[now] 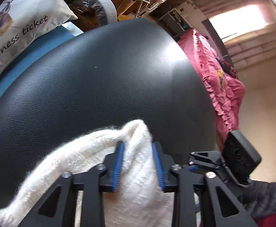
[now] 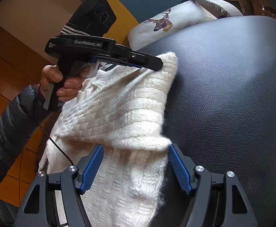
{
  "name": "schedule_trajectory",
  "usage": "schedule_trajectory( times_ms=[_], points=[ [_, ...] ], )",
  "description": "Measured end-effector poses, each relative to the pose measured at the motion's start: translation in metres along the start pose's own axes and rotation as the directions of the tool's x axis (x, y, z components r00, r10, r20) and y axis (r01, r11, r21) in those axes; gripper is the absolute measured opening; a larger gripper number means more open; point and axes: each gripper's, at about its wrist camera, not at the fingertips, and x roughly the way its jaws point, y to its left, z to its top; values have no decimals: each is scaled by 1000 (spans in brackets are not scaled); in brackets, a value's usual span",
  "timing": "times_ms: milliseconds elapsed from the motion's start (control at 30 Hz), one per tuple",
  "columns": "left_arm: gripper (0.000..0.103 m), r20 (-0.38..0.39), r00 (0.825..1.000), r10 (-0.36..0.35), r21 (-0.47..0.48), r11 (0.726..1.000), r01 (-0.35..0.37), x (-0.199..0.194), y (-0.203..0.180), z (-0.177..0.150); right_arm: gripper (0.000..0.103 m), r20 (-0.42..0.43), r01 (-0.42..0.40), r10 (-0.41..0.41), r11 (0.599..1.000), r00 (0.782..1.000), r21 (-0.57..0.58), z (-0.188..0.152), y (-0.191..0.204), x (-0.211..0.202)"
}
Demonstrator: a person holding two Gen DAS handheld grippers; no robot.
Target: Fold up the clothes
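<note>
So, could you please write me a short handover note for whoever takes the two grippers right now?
Left gripper: shut on a corner of the white knit sweater, held at the near edge of the black leather surface.
Right gripper: jaws open, the sweater's folded edge lying between them, not clamped.
Sweater: partly draped over the near edge of the black surface, one layer turned over on itself; the rest hangs off the side.
Done: the garment is picked up and one fold seems started.
Left: probably close the right jaws, lay the sweater flat on the surface and finish folding.
</note>
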Motion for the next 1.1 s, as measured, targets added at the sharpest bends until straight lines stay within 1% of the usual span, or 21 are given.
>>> schedule_trajectory(
  times_ms=[33, 67, 133, 167, 233, 267, 367, 533, 567, 600, 633, 667, 700, 733, 767, 833, 867, 967, 1033, 1067, 1100],
  points=[
    [8, 33, 999, 4, -2, 1000, -4, -2, 0, 0, 73, 5, 6, -6, 1000, 1000, -5, -1, 1, 0],
    [6, 84, 996, -5, -5, 1000, 6, -7, 1, -2, 73, 8, 15, -15, 1000, 1000, -14, -2, 3, 1],
    [6, 228, 972, -53, -12, 998, 58, -25, 6, -8, 72, 12, 41, -40, 999, 999, -35, -5, 6, 3],
    [1, 264, 964, -37, -24, 999, 45, -27, 10, -10, 70, 10, 59, -59, 997, 998, -47, -6, 9, 4],
    [0, 250, 964, 90, -71, 995, -74, -18, 22, -12, 70, 2, 96, -96, 993, 995, -72, -6, 15, 6],
    [0, 247, 960, 128, -85, 990, -110, -15, 25, -13, 70, -1, 112, -112, 990, 994, -86, -6, 18, 7],
    [0, 266, 952, 150, -99, 987, -128, -15, 25, -20, 70, -3, 124, -124, 988, 992, -89, -6, 21, 7],
    [0, 371, 920, 125, -167, 984, -66, -46, 20, -40, 70, 19, 54, -54, 999, 998, 2, -7, 7, -10],
    [4, 385, 915, 119, -168, 984, -57, -53, 18, -46, 72, 28, 9, -10, 999, 1000, 36, -8, 2, -16],
    [5, 400, 910, 112, -169, 985, -47, -61, 17, -52, 72, 40, -84, 80, 992, 996, 97, -10, -4, -20],
    [8, 401, 909, 119, -167, 984, -55, -66, 15, -58, 72, 66, -237, 229, 953, 971, 188, -12, -13, -24],
    [13, 383, 914, 135, -166, 983, -76, -67, 14, -64, 72, 100, -365, 351, 889, 931, 278, -15, -21, -25],
    [15, 363, 921, 145, -169, 982, -88, -67, 15, -68, 73, 135, -433, 413, 828, 901, 356, -19, -28, -23],
    [22, 340, 928, 152, -177, 980, -95, -67, 17, -72, 75, 164, -447, 417, 798, 894, 405, -22, -33, -23],
    [31, 317, 936, 155, -193, 976, -96, -65, 21, -75, 80, 181, -439, 401, 787, 898, 433, -25, -36, -21],
    [41, 278, 946, 166, -221, 970, -106, -61, 26, -80, 80, 208, -441, 391, 752, 897, 490, -28, -41, -14],
    [41, 263, 949, 171, -221, 969, -113, -58, 26, -83, 80, 225, -448, 389, 734, 893, 510, -28, -41, -10],
    [42, 236, 955, 180, -198, 971, -134, -53, 23, -91, 80, 276, -434, 336, 729, 901, 530, -22, -40, -1],
    [41, 239, 951, 195, -170, 973, -157, -54, 19, -95, 80, 314, -441, 317, 737, 895, 513, -15, -37, 4],
    [33, 239, 948, 212, -147, 973, -180, -53, 15, -98, 80, 333, -431, 294, 760, 896, 487, -11, -33, 4],
    [20, 236, 942, 241, -122, 969, -217, -52, 10, -101, 80, 342, -410, 269, 786, 900, 463, -7, -30, 3]
  ],
)
